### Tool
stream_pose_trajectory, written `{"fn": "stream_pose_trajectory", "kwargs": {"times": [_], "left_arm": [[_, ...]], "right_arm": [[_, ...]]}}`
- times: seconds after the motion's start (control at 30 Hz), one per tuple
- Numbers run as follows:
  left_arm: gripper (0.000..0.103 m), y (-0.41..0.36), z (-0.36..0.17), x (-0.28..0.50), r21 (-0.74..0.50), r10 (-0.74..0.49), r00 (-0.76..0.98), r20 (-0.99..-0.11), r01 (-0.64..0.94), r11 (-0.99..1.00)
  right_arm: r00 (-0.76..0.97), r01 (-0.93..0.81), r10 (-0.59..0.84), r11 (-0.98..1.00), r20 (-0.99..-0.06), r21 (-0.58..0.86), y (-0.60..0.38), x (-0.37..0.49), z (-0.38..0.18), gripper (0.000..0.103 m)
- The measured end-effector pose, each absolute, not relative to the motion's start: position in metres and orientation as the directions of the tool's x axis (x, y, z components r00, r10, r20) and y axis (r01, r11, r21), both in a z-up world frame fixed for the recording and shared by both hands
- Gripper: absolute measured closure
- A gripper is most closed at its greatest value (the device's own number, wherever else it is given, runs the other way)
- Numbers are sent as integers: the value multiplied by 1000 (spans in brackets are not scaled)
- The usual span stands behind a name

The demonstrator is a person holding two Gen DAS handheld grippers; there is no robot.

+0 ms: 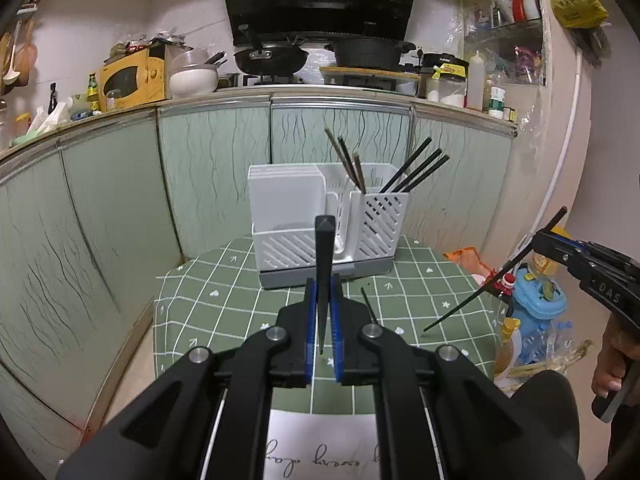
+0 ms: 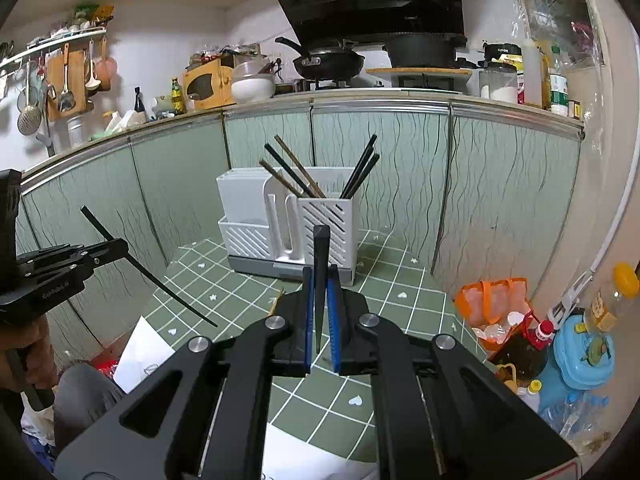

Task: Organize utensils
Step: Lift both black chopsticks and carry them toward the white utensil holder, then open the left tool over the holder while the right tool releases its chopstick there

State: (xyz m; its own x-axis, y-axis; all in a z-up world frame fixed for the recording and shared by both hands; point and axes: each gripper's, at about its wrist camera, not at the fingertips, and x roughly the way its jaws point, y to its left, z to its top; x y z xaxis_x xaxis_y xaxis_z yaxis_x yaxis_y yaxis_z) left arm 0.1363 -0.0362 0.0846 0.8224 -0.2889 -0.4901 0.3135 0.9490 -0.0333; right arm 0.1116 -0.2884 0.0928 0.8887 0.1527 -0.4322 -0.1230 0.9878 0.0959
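A thin black chopstick [image 1: 323, 276] is sitting clamped between the blue-lined jaws of the left gripper [image 1: 323, 320], its square butt end pointing up toward the white slotted plastic utensil holder [image 1: 320, 220]. A second black chopstick [image 2: 320, 280] is sitting pinched the same way in the right gripper [image 2: 320, 312], which is closed on it. Seen from the left wrist camera, that right gripper [image 1: 560, 246] is hanging beyond the right edge of the table, its chopstick [image 1: 496, 276] slanting down with the tip over the cloth. From the right wrist camera, the left gripper [image 2: 104, 250] is hanging beyond the left edge with its chopstick [image 2: 148, 268] slanting likewise.

The holder is standing on a grey base near the far edge of the table, which is wearing a green checked tablecloth [image 1: 224, 300]. Brown chopsticks [image 1: 346, 160] and black chopsticks [image 1: 416, 170] are leaning out of its right-hand compartment. One more dark chopstick [image 1: 368, 305] is lying on the cloth just right of the left gripper. A white sheet of paper with handwriting [image 1: 320, 444] is lying at the near edge.
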Motion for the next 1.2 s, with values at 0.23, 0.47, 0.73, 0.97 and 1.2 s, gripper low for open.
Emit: {"fn": "stream_pose_trajectory", "kwargs": {"times": [0.23, 0.47, 0.73, 0.97, 1.2], "left_arm": [[95, -48, 100, 144, -21, -324, 810, -488, 360, 933], [95, -63, 120, 160, -31, -391, 793, -467, 427, 904], [95, -79, 154, 188, -58, -479, 770, -421, 504, 862], [95, -87, 181, 222, -97, -538, 752, -381, 546, 832], [95, -97, 195, 260, -110, -549, 755, -358, 550, 828]], "right_arm": [[894, -141, 174, 984, -412, 111, -296, 117, 114, 97], [907, -153, 180, 983, -379, 101, -305, 130, 142, 97], [920, -171, 191, 981, -342, 91, -314, 157, 177, 97], [927, -192, 212, 977, -308, 96, -320, 187, 201, 97], [935, -204, 232, 971, -269, 128, -328, 221, 218, 97]]}}
